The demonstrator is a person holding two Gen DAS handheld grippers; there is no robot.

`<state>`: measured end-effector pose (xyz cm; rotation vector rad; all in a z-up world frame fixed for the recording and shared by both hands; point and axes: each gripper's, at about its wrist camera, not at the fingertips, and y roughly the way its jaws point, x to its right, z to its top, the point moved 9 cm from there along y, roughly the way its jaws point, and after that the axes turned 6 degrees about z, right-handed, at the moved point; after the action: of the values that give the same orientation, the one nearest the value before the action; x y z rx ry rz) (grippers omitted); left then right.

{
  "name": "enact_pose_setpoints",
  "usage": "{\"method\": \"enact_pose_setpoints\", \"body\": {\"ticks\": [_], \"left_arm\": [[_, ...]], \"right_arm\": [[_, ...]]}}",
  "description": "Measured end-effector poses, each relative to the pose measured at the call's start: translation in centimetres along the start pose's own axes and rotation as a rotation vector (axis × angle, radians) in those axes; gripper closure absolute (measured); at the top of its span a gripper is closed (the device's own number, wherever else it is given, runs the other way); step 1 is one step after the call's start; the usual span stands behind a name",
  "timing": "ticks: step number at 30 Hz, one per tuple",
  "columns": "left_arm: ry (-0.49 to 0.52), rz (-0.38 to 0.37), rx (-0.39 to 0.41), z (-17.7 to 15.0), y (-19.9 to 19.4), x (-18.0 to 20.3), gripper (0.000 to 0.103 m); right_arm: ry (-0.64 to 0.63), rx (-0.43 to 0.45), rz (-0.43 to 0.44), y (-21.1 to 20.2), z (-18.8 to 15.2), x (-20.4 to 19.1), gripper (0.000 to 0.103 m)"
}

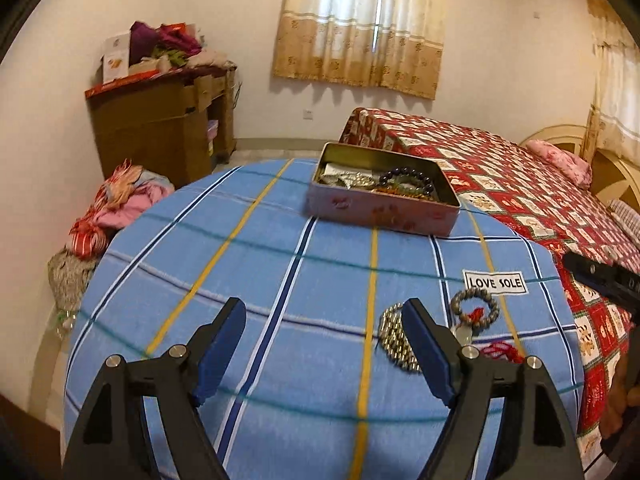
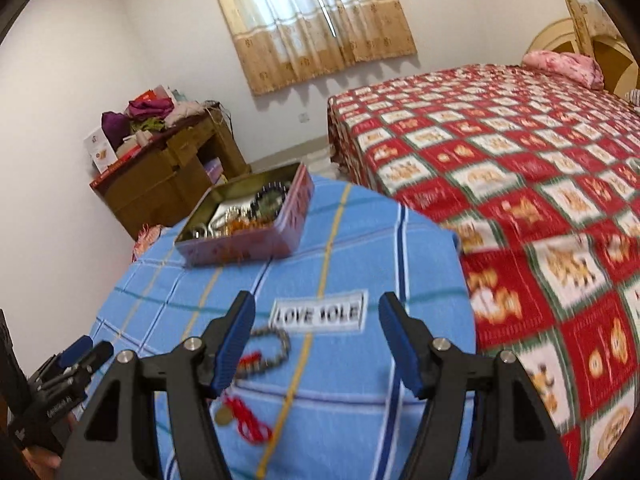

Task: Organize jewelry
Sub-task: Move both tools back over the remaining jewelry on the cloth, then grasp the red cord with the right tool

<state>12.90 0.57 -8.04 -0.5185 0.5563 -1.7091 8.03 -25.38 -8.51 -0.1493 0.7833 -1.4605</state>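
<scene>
1. Lying loose on the blue plaid cloth (image 1: 280,280), near its front-right part: a brown bead bracelet (image 1: 475,308) with a red tassel, a coil of small metallic beads (image 1: 394,338) just beside it, and a red cord (image 2: 246,420) carrying what is probably a gold-coloured pendant, blurred in the right wrist view.
2. Sitting well beyond them, toward the far edge of the cloth: an open pink tin (image 1: 376,210), already holding a dark bead bracelet (image 1: 408,180) and other pieces.
3. Hanging over the cloth with nothing between the jaws, blue pads standing wide apart: the left gripper (image 1: 324,312), with the metallic coil partly hidden behind its right finger and the brown bracelet off to that side.
4. Hovering likewise with jaws apart and holding nothing: the right gripper (image 2: 316,308), the brown bracelet just inside its left finger, the red cord below that finger.
5. Judging by this, looking the nearer for the bracelet: the right gripper, needing only a small shift toward its left.
6. Bordering the cloth on the right: a red patterned bedspread (image 2: 520,184).
</scene>
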Motion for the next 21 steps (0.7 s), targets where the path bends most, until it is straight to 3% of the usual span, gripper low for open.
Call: {"method": "enact_pose_setpoints", "body": {"ticks": [8,13,21], "left_arm": [[0.012,0.007,-0.027,-2.4,-1.0,0.1,0.023],[-0.006,-0.012,-0.045,-3.2,-1.3,0.2,0.023],[0.022,-0.010,-0.017,-3.9,-1.8,0.6,0.023]], "right_arm": [[-0.026,-0.071,0.041,-0.2,-3.6,-0.9,0.037],[-0.057,-0.116,0.065,-0.1,-5.4,-1.7,0.059],[-0.081,-0.147,0.110,-0.3,-6.6,-2.9,0.064]]}}
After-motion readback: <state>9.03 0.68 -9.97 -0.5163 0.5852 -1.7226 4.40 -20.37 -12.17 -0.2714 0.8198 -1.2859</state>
